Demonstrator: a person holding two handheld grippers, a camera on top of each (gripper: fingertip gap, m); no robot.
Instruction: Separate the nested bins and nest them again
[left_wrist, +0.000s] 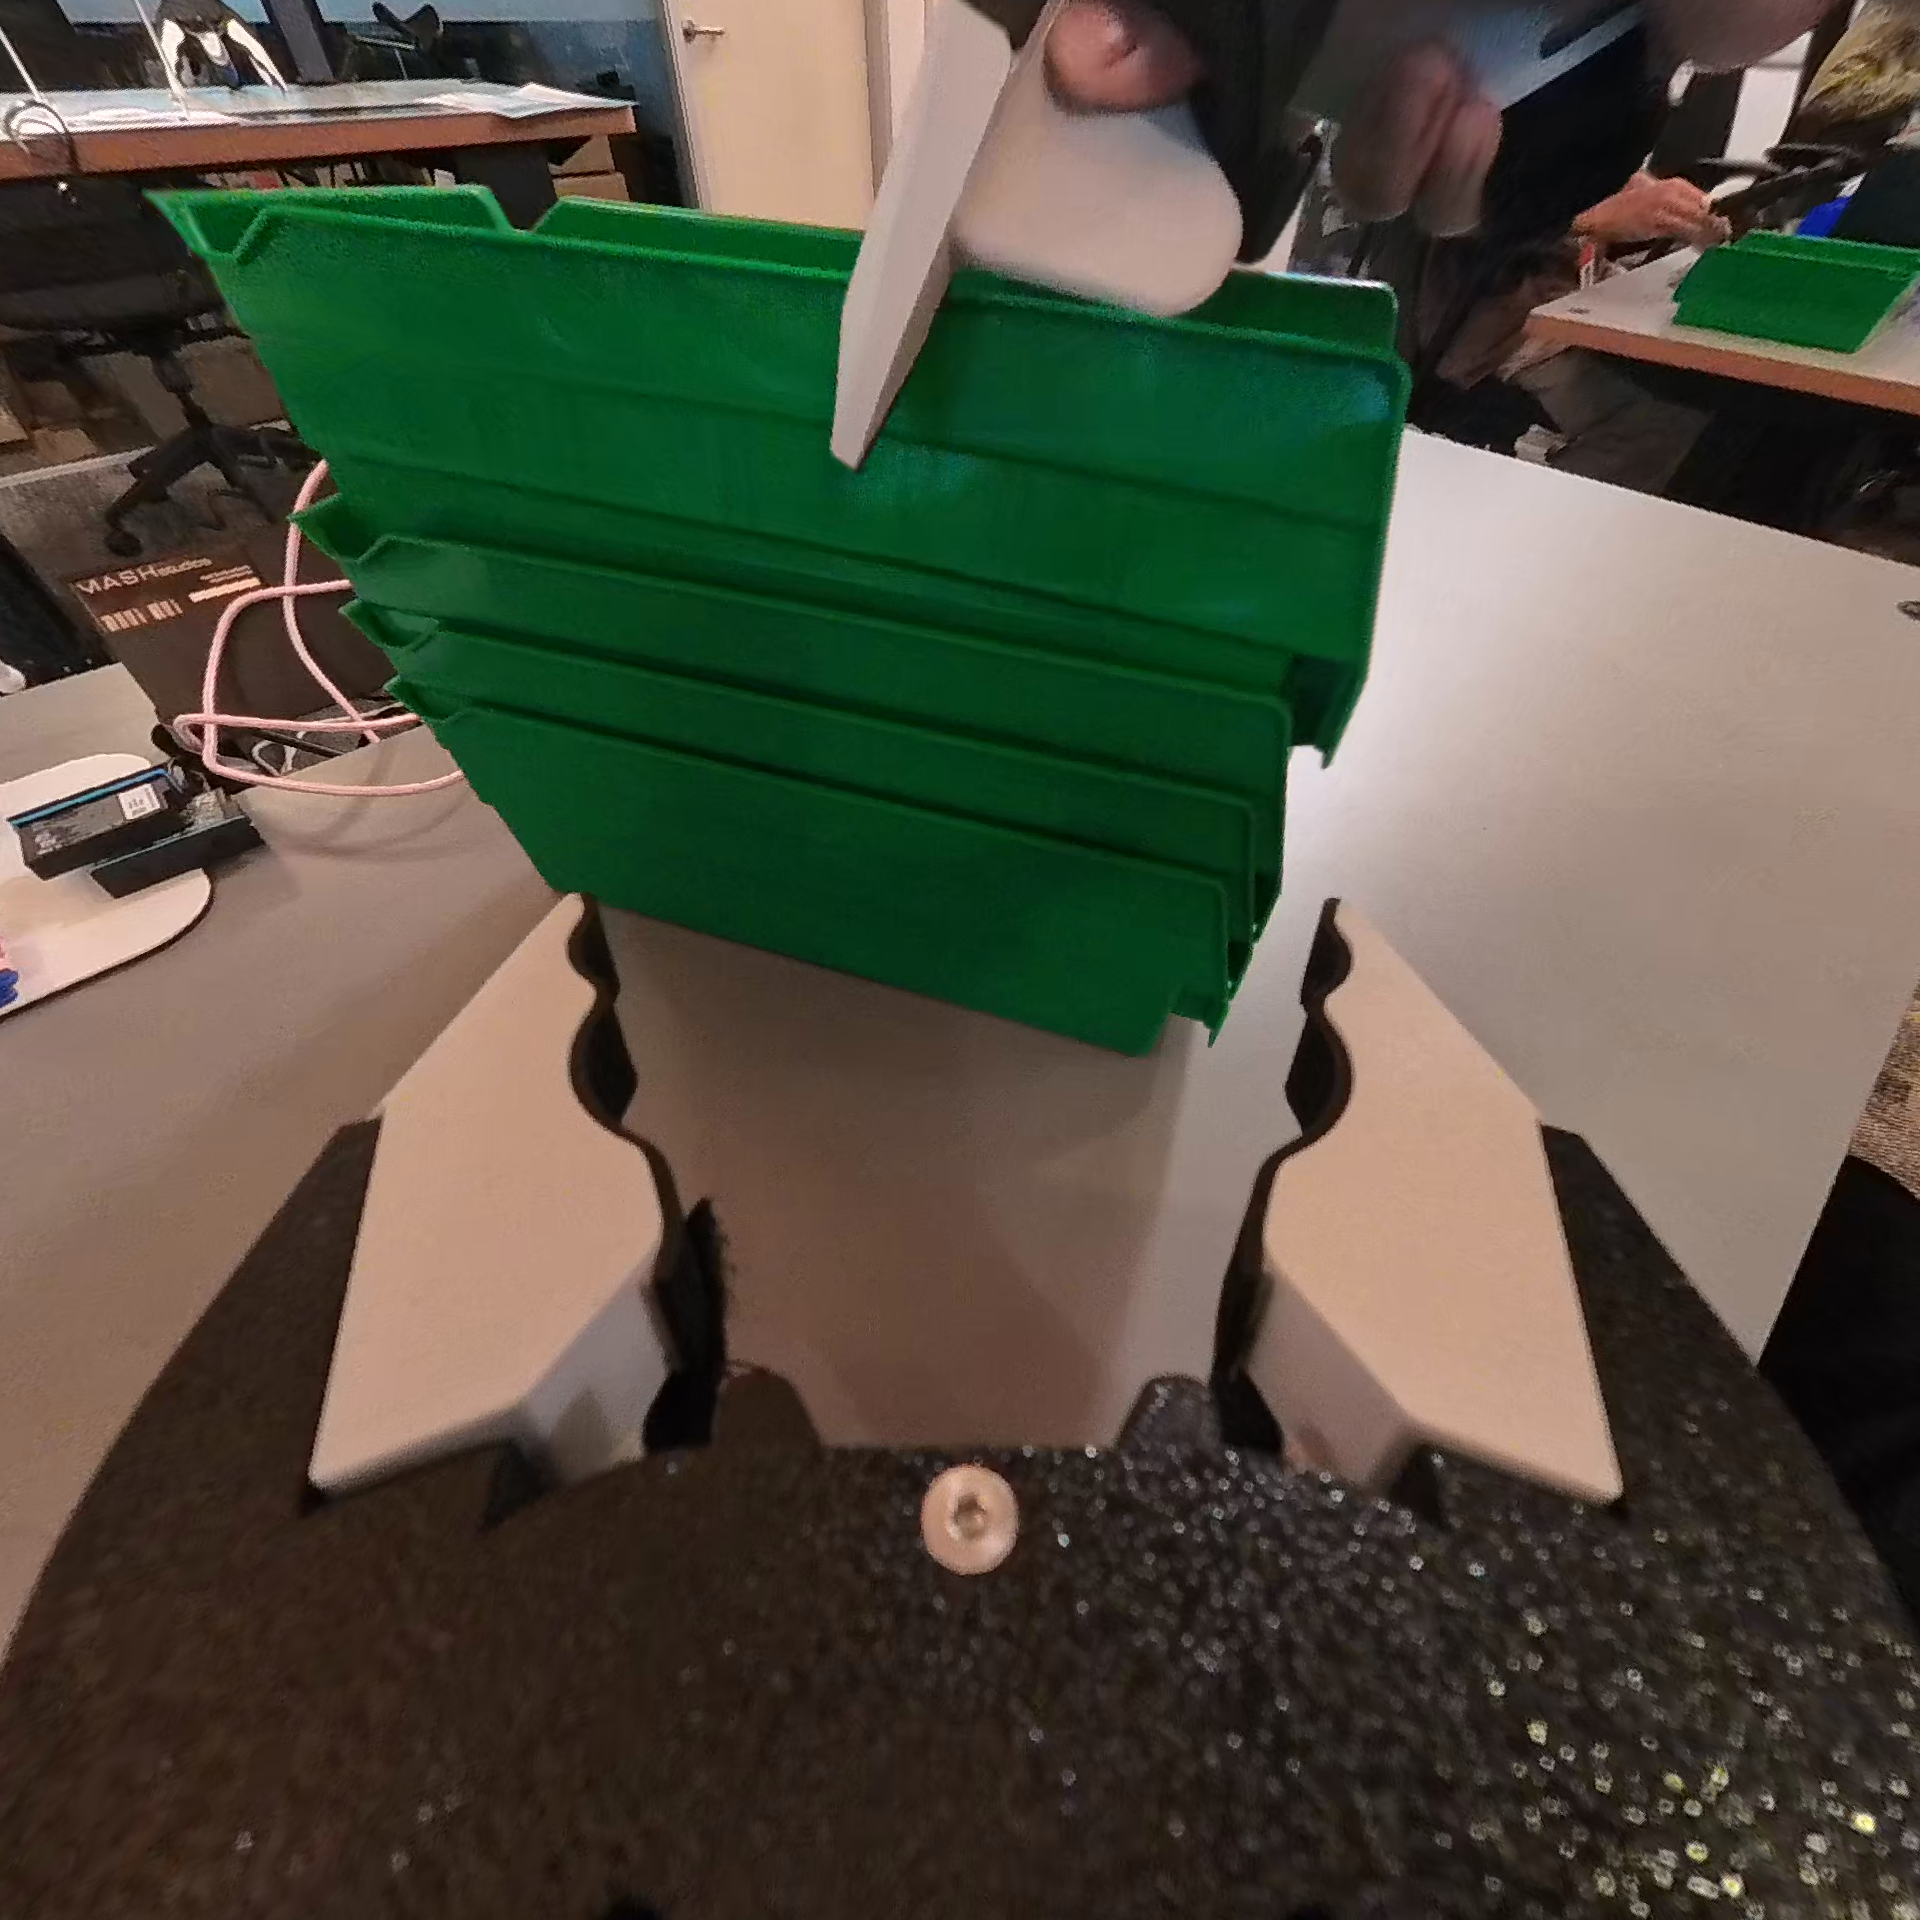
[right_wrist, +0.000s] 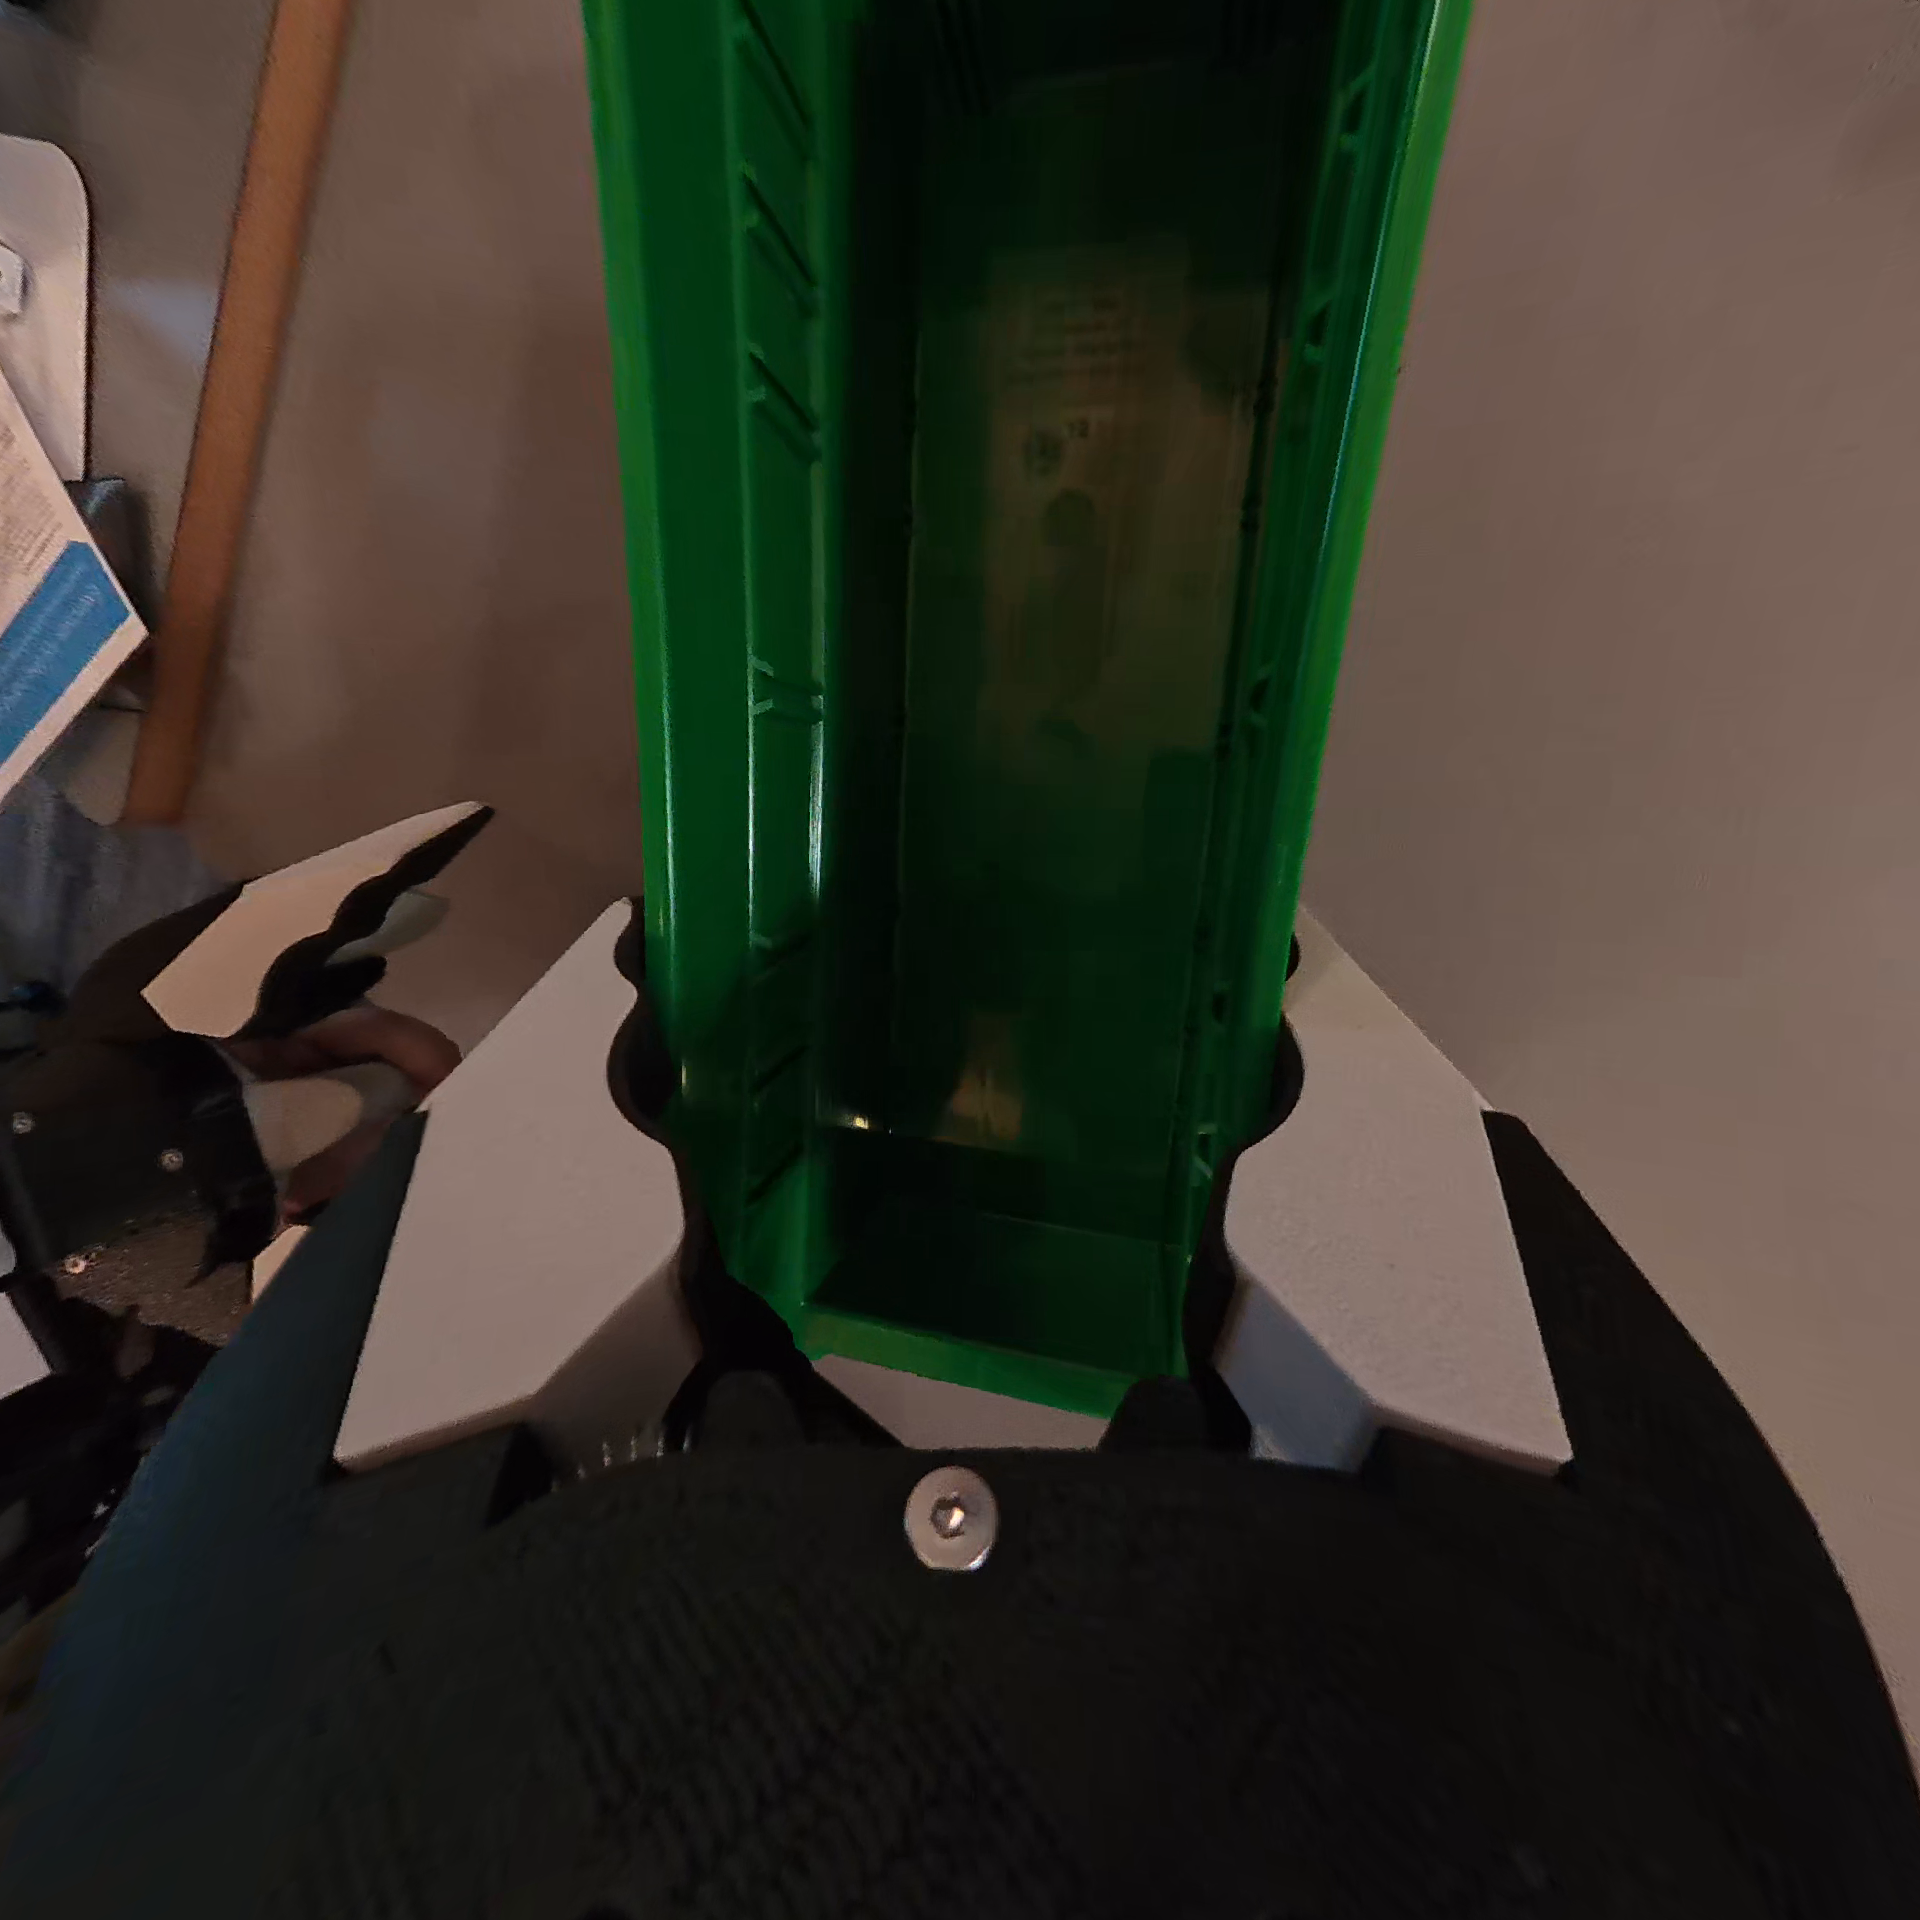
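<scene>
A stack of several nested green bins (left_wrist: 831, 831) stands on the pale table (left_wrist: 1558, 779) just ahead of my left gripper (left_wrist: 961, 935). The left gripper is open and empty, low over the table, its fingers apart just short of the lowest bin. My right gripper (right_wrist: 961, 925) comes down from above and is shut on the top green bin (right_wrist: 1039, 623), one finger (right_wrist: 540, 1091) on each long outer wall. In the left wrist view its white finger (left_wrist: 894, 312) crosses the top bin (left_wrist: 623, 343), which sits a little raised and tilted. The left gripper also shows in the right wrist view (right_wrist: 312, 935).
A black device (left_wrist: 125, 821) lies on a white pad at the left, with a pink cable (left_wrist: 260, 665) behind it. Another green bin (left_wrist: 1797, 291) sits on a far table. The table edge runs close on the right (left_wrist: 1766, 1299). Papers (right_wrist: 52, 623) lie at the left.
</scene>
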